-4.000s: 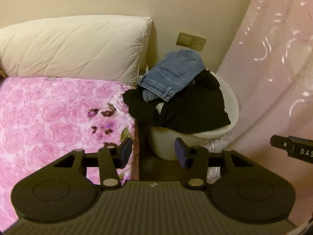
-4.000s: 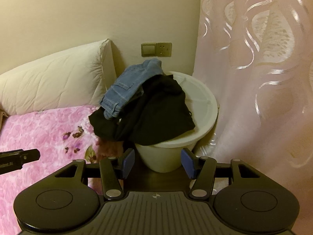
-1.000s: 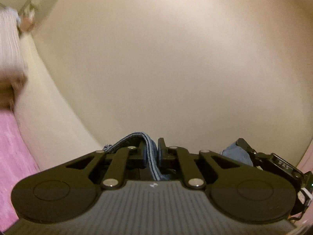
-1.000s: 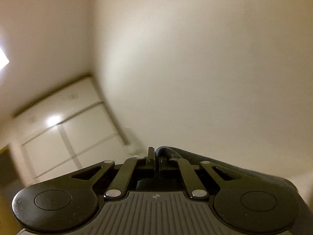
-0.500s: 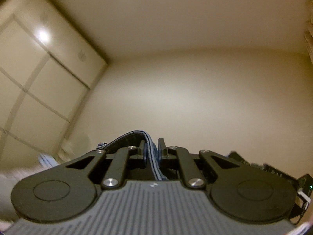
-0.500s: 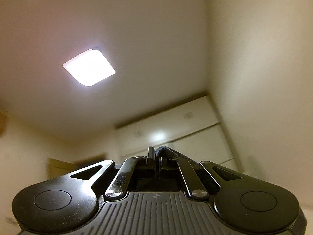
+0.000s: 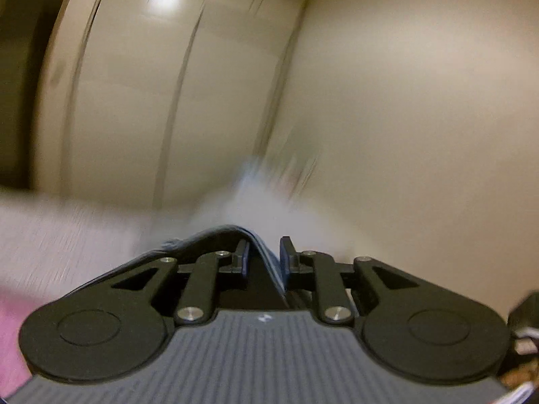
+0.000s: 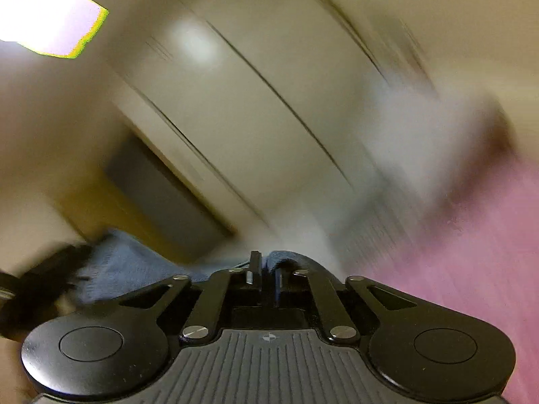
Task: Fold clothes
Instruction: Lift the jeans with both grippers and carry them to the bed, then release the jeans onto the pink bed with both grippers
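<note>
Above the pink bedspread (image 8: 471, 252), both views are smeared by motion: cream wardrobe doors (image 7: 175, 84), a bare wall (image 7: 421, 118), a ceiling lamp (image 8: 43, 13). The left gripper (image 7: 264, 256) has just been opening, jeans (image 7: 266, 259) between its parted jaws. The right gripper (image 8: 266, 277), likewise opening, stands narrow, denim in its gap.

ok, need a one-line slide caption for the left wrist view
Left claw, jaws just opening, with a fold of blue jeans between its fingers, swung across a blurred cream wardrobe.
</note>
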{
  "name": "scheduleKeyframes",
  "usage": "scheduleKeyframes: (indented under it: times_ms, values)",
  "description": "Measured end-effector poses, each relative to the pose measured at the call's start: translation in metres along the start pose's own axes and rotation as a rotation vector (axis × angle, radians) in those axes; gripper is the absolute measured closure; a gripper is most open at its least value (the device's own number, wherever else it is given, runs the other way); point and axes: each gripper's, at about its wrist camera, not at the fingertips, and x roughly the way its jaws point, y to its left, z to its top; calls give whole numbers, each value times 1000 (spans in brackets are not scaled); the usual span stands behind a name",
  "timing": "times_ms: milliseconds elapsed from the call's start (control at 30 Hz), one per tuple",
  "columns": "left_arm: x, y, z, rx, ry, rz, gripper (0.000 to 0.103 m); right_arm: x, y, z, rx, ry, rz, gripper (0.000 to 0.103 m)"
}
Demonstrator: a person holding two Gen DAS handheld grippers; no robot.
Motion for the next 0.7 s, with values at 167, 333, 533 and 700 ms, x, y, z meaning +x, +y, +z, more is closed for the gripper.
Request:
scheduleKeyframes:
  times_ms: [167,333,533,700]
  values:
    - [17,51,-159,-47,310,292,91,69,-77,-91,16,312,-226,94]
    - [-86,96,-274,-268,445,388,91,65,-78,-176,-178,401,-160,93]
    - [-146,45,-357,-272,507,529,91,18,-38,-260,-498,413,-138,92]
    - [-170,5,-398,-251,509,552,87,-28,-32,-313,-637,444,-165,91]
